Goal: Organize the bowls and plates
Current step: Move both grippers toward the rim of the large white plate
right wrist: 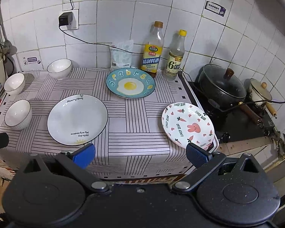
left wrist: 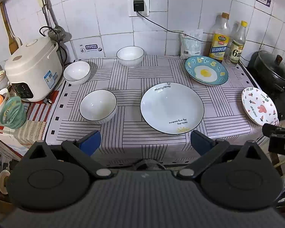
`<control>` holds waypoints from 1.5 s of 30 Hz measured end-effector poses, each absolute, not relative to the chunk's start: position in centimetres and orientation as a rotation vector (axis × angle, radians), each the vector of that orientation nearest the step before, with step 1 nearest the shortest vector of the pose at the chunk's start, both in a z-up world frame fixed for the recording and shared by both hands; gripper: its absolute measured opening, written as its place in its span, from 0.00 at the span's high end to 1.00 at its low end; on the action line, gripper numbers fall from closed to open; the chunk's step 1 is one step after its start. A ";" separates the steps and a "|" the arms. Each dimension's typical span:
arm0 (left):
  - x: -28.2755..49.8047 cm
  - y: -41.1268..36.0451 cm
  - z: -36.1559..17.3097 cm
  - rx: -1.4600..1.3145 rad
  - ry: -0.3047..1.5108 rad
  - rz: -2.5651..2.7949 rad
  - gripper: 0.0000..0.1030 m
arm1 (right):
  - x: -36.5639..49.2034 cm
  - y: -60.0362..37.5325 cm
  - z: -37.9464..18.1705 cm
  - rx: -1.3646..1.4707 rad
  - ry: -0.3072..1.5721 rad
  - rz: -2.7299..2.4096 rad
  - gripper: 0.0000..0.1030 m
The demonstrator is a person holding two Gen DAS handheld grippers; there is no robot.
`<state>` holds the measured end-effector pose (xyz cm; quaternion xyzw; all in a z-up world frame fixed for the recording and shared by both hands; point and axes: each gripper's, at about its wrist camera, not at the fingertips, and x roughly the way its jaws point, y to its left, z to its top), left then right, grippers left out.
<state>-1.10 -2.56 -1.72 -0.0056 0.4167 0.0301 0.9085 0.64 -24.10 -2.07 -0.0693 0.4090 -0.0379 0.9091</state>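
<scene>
Three white bowls stand on the striped cloth: a near one (left wrist: 98,106) (right wrist: 18,116), a left one (left wrist: 77,72) (right wrist: 14,83) and a far one (left wrist: 130,56) (right wrist: 59,68). A large white plate (left wrist: 172,108) (right wrist: 77,119) lies in the middle. A blue fried-egg plate (left wrist: 206,70) (right wrist: 130,85) lies at the back. A bunny-and-carrot plate (left wrist: 259,108) (right wrist: 188,124) lies at the right edge. My left gripper (left wrist: 145,142) is open and empty at the front edge, below the white plate. My right gripper (right wrist: 140,154) is open and empty, its right finger just before the bunny plate.
A rice cooker (left wrist: 31,72) and a green basket (left wrist: 12,113) stand left. Two bottles (right wrist: 153,49) (right wrist: 175,57) and a bag (right wrist: 121,56) line the tiled wall. A lidded black pot (right wrist: 221,85) and a small white pot (right wrist: 260,93) sit on the stove right.
</scene>
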 end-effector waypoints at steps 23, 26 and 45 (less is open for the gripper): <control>-1.1 -3.0 -1.9 -0.003 0.850 0.073 0.00 | 0.7 -24.0 -2.2 -0.166 0.826 -0.119 0.00; -1.1 -2.8 -1.9 -0.010 0.850 0.083 0.00 | 0.6 -24.2 -2.1 -0.163 0.823 -0.119 0.00; 0.8 -2.0 -2.9 -0.019 0.884 0.009 0.00 | 0.4 -24.2 -3.2 -0.203 0.733 -0.052 0.00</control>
